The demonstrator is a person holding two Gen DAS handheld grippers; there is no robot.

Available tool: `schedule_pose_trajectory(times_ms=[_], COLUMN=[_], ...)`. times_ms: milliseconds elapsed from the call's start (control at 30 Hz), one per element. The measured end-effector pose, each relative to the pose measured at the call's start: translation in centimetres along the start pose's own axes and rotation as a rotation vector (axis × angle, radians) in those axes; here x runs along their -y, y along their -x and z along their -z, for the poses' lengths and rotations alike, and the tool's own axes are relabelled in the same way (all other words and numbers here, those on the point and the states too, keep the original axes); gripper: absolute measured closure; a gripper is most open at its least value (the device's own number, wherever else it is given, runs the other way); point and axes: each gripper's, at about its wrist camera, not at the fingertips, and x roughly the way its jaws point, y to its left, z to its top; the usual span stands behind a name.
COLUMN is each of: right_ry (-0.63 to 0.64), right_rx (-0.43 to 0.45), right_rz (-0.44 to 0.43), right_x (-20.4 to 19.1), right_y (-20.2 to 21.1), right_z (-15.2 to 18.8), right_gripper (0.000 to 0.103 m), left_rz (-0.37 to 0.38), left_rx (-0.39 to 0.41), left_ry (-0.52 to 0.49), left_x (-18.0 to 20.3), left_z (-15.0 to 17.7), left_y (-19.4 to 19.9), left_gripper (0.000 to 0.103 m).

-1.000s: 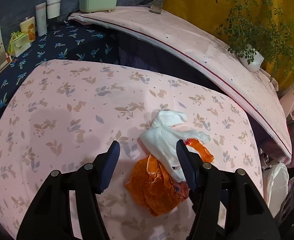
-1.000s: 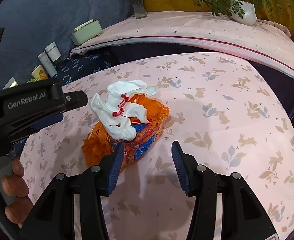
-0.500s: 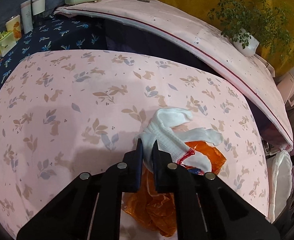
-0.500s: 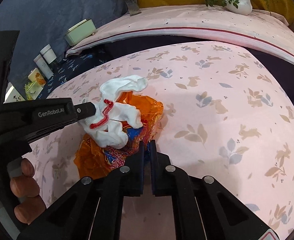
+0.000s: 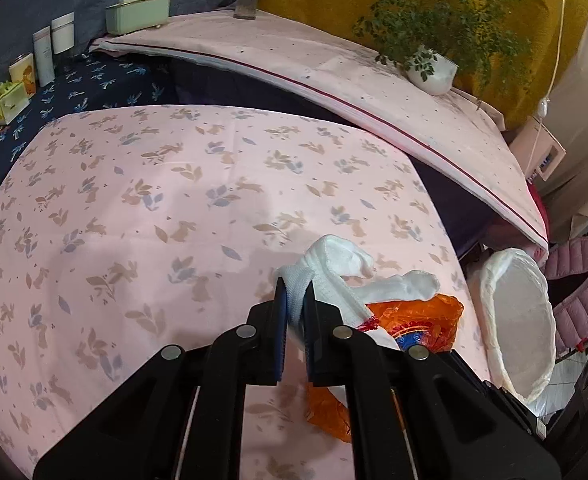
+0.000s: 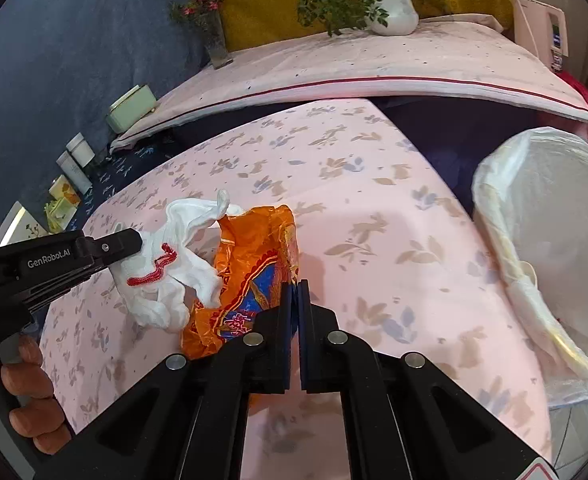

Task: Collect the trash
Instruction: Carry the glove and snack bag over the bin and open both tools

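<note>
Two grips are set, left gripper (image 5: pixel 294 303) clamping the sock (image 5: pixel 335 268) and right gripper (image 6: pixel 295 296) pinching the wrapper (image 6: pixel 254 256); both should clear the table's (image 6: pixel 373 208) right edge above the bin (image 6: pixel 545 240) before releasing.

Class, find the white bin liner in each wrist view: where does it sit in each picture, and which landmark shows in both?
Left wrist view: the white bin liner sits at the right edge, beyond the pink tablecloth.
Right wrist view: the white bin liner fills the right side, off the tablecloth's far edge.
Shared landmark: the white plant pot on the ledge behind.
</note>
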Motion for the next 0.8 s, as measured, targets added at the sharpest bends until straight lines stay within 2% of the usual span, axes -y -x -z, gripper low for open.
schedule_pose_trajectory(times_ms=[200,500,800], right_ry=[-0.055,-0.107,-0.16], right_rx=[0.073,0.184,0.247], right_rz=[0.045,0.118,0.178], right_x=[4.7,10.9,15.7], right_y=[4.5,10.2,12.8], right_z=[-0.2,-1.7,-2.6], right_gripper=[0.1,0.1,0.1], left_rz=[0.033,0.087,0.17], left_rx=[0.011,0.042,0.052], left_ry=[-0.054,-0.149,-0.263], left_x=[5.4,12.7,21.0], left_z=[1.4,1.8,1.4], left_y=[1.9,3.9,4.4], left_gripper=[0.096,0.096,0.096])
